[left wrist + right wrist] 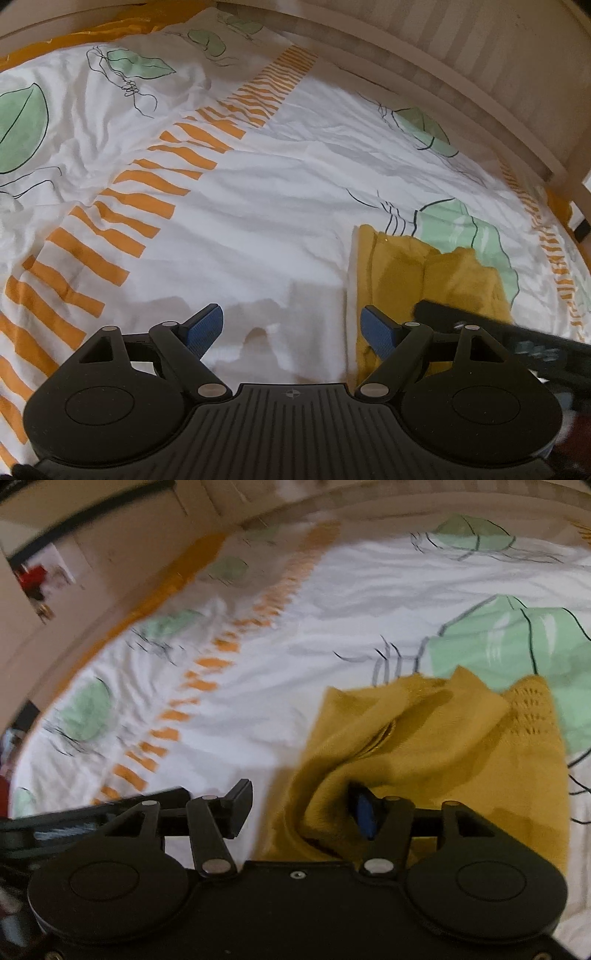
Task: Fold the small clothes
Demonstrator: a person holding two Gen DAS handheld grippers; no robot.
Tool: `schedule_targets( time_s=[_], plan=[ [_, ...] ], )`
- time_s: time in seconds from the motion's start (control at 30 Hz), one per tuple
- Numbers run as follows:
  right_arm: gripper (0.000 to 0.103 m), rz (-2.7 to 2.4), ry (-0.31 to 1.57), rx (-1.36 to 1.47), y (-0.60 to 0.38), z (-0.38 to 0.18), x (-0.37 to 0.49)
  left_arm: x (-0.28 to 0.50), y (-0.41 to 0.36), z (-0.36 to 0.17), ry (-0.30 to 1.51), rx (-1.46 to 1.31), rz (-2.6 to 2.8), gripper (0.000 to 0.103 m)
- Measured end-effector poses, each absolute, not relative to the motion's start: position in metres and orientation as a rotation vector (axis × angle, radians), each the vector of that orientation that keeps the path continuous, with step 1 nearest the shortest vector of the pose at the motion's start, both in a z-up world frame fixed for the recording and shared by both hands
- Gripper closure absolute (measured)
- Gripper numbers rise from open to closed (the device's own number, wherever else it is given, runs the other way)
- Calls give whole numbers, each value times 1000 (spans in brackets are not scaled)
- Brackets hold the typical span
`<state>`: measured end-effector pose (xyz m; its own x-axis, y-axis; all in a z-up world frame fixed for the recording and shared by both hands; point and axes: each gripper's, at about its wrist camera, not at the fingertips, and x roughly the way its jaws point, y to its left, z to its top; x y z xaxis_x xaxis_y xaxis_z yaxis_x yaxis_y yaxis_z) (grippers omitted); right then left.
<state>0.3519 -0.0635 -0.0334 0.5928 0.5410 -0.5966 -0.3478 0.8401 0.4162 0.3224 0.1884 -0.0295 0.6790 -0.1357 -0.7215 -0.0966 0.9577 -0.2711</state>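
The mustard garment (436, 746) lies rumpled on the bed (258, 221), lower right of both views. Left gripper (291, 328) gapes over bare sheet; right gripper (303, 808) spread wide, one finger (364, 812) tucked in the fabric.

My left gripper (291, 328) is matte black, ribbed base plate, tiny crosshair mark at 12 o'clock, silver pivot pins, textured blue pads (205, 326). My right gripper (301, 808) looks the same, with one small screw up top.
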Motion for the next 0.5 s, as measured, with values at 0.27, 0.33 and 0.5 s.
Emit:
schedule_targets(
  time_s=[0.27,0.33,0.5],
  plan=[
    [38,562,654,354,-97,-4,338,323,191,-29,829,-306,-9,22],
    [36,519,642,317,-106,-4,335,324,190,-30,829,-303,-12,22],
    [34,392,663,183,-116,-23,327,324,187,-30,830,-292,-23,22]
  ],
)
